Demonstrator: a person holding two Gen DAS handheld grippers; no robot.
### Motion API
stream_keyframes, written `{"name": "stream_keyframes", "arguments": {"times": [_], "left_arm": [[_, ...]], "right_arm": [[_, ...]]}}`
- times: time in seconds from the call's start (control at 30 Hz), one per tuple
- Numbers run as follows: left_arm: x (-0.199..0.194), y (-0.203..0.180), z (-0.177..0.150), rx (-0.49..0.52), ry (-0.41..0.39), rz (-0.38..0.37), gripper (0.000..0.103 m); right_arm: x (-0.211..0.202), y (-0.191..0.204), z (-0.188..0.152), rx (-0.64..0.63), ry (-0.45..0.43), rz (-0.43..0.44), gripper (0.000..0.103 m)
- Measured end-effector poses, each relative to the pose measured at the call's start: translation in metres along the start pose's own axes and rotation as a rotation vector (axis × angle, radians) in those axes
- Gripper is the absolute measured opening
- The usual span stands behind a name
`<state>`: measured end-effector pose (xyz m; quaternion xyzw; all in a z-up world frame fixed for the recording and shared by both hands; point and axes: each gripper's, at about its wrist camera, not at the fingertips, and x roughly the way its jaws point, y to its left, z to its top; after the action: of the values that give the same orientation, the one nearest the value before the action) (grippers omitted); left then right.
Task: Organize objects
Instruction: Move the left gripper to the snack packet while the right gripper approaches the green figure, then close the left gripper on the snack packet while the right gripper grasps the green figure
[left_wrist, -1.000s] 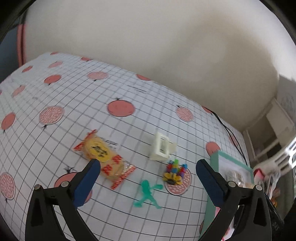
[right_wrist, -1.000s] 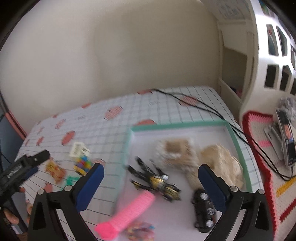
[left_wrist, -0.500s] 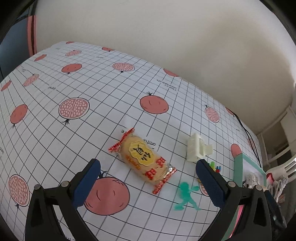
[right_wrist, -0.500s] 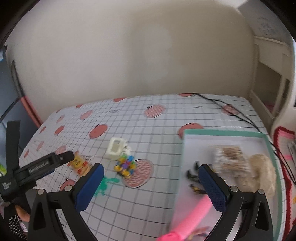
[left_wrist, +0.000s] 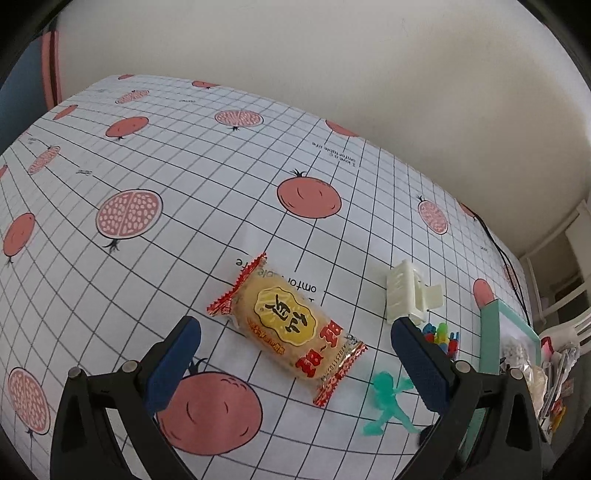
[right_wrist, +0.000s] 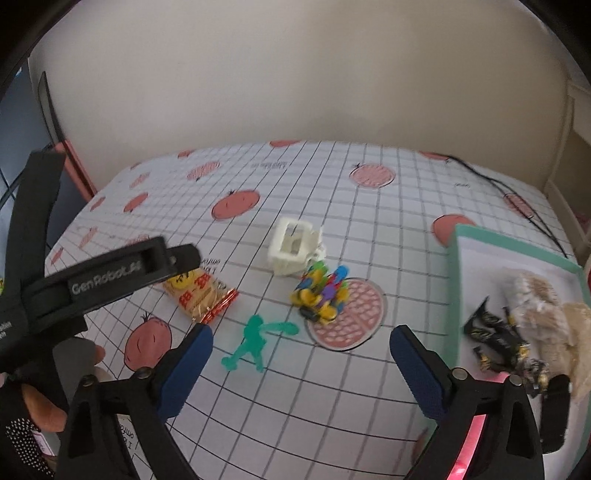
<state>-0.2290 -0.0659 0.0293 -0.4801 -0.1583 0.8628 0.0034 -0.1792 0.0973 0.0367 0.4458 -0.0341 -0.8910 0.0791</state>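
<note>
Snack packet (left_wrist: 286, 325) on tablecloth (left_wrist: 184, 177), between left gripper (left_wrist: 295, 354) jaws, spread apart, untouched

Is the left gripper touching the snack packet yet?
Apart. The left wrist view shows the open left gripper with bare tablecloth between each pad and the snack packet.

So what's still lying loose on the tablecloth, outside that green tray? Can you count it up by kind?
Snack packets: 1, the yellow and red snack packet
Plastic toy figures: 1, the teal figure
Hair claw clips: 1, the white claw clip
Colourful toy clusters: 1, the multicoloured toy
Total: 4
</note>
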Motion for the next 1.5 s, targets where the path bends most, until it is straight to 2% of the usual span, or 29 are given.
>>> {"name": "stream_keyframes", "arguments": {"times": [0.4, 0.67, 0.83, 1.07, 1.17, 1.23, 1.27, 1.37, 1.5], "left_arm": [[0.024, 0.003, 0.002, -0.015, 0.032, 0.007, 0.103], [0.029, 0.001, 0.002, -0.009, 0.023, 0.034, 0.102], [0.032, 0.0, 0.002, 0.002, 0.027, 0.045, 0.095], [0.032, -0.004, 0.001, 0.044, 0.018, 0.091, 0.085], [0.031, -0.002, 0.001, 0.048, 0.017, 0.089, 0.081], [0.03, -0.002, 0.001, 0.055, 0.016, 0.103, 0.07], [0.03, -0.002, 0.001, 0.064, 0.016, 0.115, 0.068], [0.03, -0.004, 0.0, 0.081, 0.019, 0.123, 0.066], [0.029, -0.005, -0.003, 0.102, 0.025, 0.132, 0.062]], "right_arm": [[0.035, 0.017, -0.011, -0.057, 0.086, -0.016, 0.093], [0.044, 0.017, -0.013, -0.058, 0.098, -0.033, 0.089], [0.049, 0.021, -0.014, -0.064, 0.103, -0.03, 0.085], [0.05, 0.025, -0.013, -0.085, 0.099, -0.043, 0.072], [0.05, 0.026, -0.013, -0.096, 0.1, -0.06, 0.059], [0.049, 0.025, -0.013, -0.098, 0.101, -0.066, 0.055], [0.049, 0.025, -0.014, -0.1, 0.102, -0.068, 0.053], [0.047, 0.023, -0.014, -0.105, 0.103, -0.084, 0.043], [0.046, 0.021, -0.013, -0.102, 0.109, -0.08, 0.039]]}}
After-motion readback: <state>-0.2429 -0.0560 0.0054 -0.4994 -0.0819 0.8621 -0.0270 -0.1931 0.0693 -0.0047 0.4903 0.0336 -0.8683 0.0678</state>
